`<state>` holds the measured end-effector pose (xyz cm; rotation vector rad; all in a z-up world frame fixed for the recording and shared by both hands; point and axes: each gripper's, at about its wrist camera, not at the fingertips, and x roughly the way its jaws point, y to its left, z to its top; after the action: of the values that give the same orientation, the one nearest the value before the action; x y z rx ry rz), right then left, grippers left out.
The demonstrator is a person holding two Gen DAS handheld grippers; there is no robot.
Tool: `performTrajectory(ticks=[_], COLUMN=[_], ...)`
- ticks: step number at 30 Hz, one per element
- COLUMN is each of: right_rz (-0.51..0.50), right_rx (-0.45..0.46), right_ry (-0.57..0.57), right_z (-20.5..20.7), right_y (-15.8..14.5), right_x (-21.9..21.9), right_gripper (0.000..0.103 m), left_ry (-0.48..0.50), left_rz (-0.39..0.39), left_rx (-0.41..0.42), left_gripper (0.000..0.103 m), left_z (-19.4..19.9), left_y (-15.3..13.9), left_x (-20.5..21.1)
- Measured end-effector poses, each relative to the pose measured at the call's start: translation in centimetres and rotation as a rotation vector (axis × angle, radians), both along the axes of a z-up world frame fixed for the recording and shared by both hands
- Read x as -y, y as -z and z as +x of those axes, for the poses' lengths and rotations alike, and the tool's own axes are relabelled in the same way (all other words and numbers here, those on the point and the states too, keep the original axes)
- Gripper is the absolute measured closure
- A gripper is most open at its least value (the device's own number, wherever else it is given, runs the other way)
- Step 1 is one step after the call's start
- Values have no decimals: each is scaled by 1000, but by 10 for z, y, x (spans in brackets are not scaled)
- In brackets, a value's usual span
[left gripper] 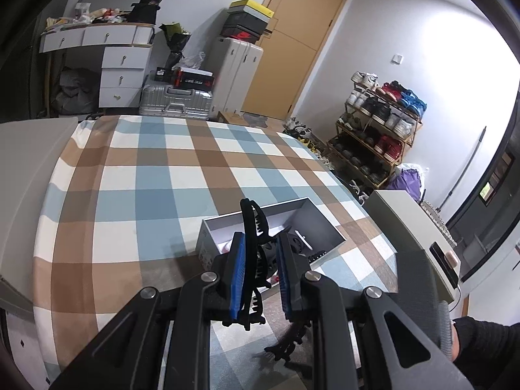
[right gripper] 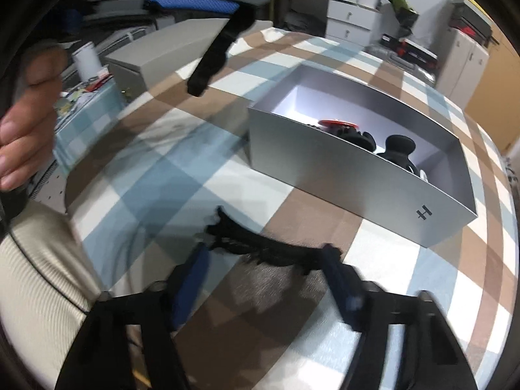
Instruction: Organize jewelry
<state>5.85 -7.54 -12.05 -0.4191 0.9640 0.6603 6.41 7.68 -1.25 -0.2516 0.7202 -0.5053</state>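
The left gripper (left gripper: 258, 266) is clenched on a black hair claw clip (left gripper: 252, 237), which stands upright between its blue pads, its toothed end poking above them over the near end of the open grey box (left gripper: 328, 224). The right gripper (right gripper: 265, 279) straddles a 2nd black claw clip (right gripper: 260, 247) lying flat on the checked tablecloth (left gripper: 146, 178), just in front of the box's long wall. Blur hides the contact, so I cannot tell whether its pads already press on that clip or only flank it.

I judge the step to be gathering the loose clips into the box: 1 is held ready to drop, the other is being picked up. Next, the left needs to carry its clip over the box opening and let go; the right must close squarely across the clip's spine before lifting.

The box's contents are half hidden behind its wall: dark lumps, something red and something white, none identifiable. The clip's far jaw is smeared by motion.
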Motion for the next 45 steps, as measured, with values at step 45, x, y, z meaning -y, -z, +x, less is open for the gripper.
performTrajectory(ticks=[45], right_rz=[339], right_rx=[-7], right_ry=[44], right_z=[10], right_y=[-56], right_x=[40], right_gripper=[80], left_ry=[-32], left_rz=[-8], left_rx=[-2], left_gripper=[90], left_z=[6], left_y=[2], left_x=[-5])
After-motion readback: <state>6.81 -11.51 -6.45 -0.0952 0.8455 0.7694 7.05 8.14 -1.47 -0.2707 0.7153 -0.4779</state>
